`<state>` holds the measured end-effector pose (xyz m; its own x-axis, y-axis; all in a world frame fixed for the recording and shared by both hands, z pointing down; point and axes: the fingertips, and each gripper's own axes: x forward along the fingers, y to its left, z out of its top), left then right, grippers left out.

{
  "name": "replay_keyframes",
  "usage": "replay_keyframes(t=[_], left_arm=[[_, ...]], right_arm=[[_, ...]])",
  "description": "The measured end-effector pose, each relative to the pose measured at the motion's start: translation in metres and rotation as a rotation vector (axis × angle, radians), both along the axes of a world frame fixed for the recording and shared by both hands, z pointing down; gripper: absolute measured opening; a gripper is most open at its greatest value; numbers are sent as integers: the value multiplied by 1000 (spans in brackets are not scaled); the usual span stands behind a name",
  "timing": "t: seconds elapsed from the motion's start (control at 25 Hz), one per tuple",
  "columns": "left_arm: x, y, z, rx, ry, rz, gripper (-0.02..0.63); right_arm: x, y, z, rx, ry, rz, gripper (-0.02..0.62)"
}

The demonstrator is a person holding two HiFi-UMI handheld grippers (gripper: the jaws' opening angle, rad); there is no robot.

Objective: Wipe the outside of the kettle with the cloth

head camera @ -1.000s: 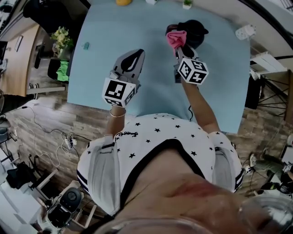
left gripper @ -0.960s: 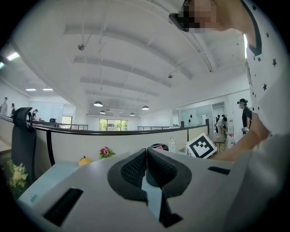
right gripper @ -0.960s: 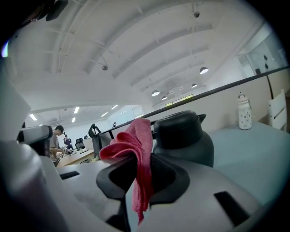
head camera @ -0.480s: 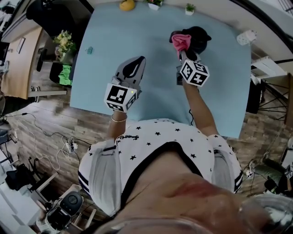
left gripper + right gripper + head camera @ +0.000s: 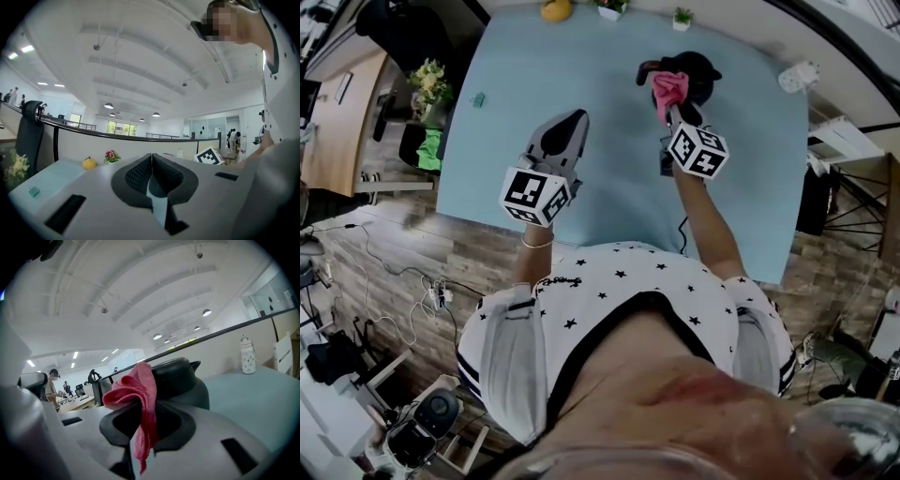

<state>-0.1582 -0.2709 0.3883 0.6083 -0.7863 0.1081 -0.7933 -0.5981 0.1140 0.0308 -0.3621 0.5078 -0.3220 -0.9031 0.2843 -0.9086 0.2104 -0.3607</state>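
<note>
A black kettle (image 5: 698,75) stands on the far right part of the light blue table (image 5: 609,178). In the right gripper view the kettle (image 5: 185,380) rises just beyond the jaws, spout to the right. My right gripper (image 5: 672,105) is shut on a pink cloth (image 5: 668,90), and the cloth (image 5: 139,401) bunches up against the kettle's near side. My left gripper (image 5: 564,131) hovers over the table's near left, well apart from the kettle, shut with nothing between its jaws.
A yellow fruit (image 5: 554,9) and two small potted plants (image 5: 610,7) sit along the table's far edge. A small teal object (image 5: 477,99) lies near the left edge. A white bottle (image 5: 248,355) stands on the table's right side. A black cable (image 5: 684,230) hangs off the near edge.
My left gripper has drifted slightly left and nearer. The right gripper with the cloth stays against the kettle, shifted only a little.
</note>
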Motion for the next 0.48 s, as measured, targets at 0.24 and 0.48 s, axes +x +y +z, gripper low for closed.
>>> replay_keyframes(t=[0.24,0.48], left_arm=[[16,4,4,-1,-71,-8,29],[30,4,3,2,-97,1,29]], right_arm=[[17,5,-4,9,-2,-14,67],[34,10,-4,13,-14,-16,69]])
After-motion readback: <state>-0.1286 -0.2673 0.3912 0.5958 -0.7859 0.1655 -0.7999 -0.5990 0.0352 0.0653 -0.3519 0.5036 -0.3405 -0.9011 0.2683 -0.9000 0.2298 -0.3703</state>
